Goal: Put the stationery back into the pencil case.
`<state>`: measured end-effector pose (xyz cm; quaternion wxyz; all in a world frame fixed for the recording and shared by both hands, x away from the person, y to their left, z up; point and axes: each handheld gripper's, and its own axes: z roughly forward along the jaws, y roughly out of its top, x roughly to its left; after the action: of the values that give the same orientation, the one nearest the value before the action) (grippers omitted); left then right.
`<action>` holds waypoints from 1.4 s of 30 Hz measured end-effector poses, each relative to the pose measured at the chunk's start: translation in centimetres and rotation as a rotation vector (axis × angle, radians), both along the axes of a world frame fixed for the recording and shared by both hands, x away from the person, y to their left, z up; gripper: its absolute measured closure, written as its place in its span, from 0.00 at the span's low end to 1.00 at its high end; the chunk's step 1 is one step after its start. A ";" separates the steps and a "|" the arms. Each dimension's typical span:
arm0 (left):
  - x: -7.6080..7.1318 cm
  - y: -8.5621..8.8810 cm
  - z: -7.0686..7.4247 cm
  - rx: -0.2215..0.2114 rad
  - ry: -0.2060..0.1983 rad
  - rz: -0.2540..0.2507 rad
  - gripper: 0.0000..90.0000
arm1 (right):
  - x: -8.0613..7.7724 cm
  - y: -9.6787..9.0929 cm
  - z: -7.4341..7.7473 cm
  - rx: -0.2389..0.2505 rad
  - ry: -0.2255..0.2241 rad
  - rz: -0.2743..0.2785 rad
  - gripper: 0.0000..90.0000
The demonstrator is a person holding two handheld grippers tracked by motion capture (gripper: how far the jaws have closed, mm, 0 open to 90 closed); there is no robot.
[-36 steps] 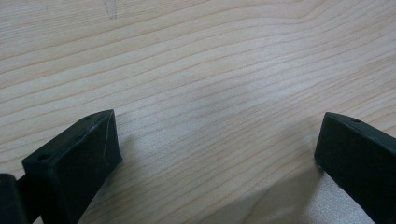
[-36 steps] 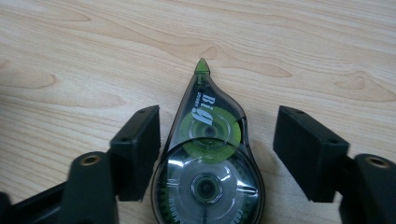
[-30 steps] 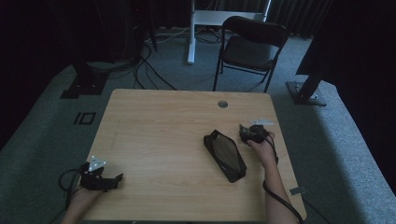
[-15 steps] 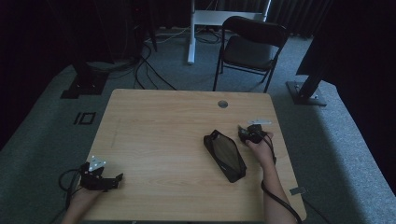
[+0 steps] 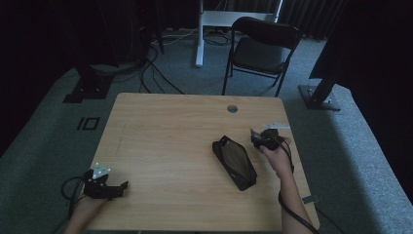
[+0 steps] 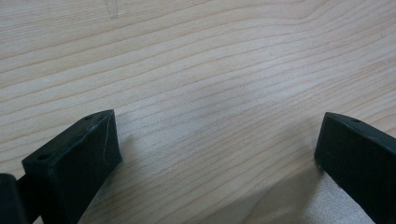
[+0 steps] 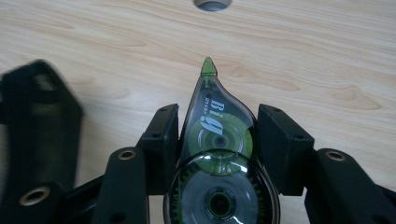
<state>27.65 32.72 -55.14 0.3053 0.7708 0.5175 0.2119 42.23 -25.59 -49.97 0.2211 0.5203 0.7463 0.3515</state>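
Correction tape (image 7: 217,154) sits between the two jaws of our right hand-held gripper (image 7: 217,140); in the right gripper view both black pads press on its flat sides, one on each side. Its jaws have just been closing, and now they hold this roller at a middle width. The green tip of the tape points away from the gripper, towards the far edge of the desk (image 7: 327,56), where we see a round cable hole (image 7: 213,4). In the high view our right hand-held gripper (image 5: 260,139) is near the right edge of the desk (image 5: 160,131), a little beyond the middle of that edge, and the tape itself is too small to see there. Just beside it, towards the middle of the desk, lies a black pencil case (image 5: 234,162), which lies diagonal and apart from the gripper.

Our left hand-held gripper (image 5: 119,187) is at the near left corner of the desk. In the left gripper view its jaws stand wide apart, with only bare wood (image 6: 210,93) between them.
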 end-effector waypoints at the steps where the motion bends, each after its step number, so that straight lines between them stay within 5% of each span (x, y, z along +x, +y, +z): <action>1: 0.0 0.0 0.0 0.000 0.000 0.000 0.00 | -0.2 0.0 0.2 0.013 0.000 0.003 0.55; 14: 0.0 0.0 0.0 0.001 0.000 0.000 0.00 | -2.5 0.4 2.8 0.059 -0.025 0.004 0.55; 42: 0.0 0.0 0.0 0.001 0.001 -0.001 0.00 | -5.5 4.1 4.3 0.089 -0.019 0.074 0.55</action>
<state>27.65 32.72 -55.13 0.3049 0.7711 0.5173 0.2118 36.75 -21.48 -45.65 0.1919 0.4980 0.7466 0.3972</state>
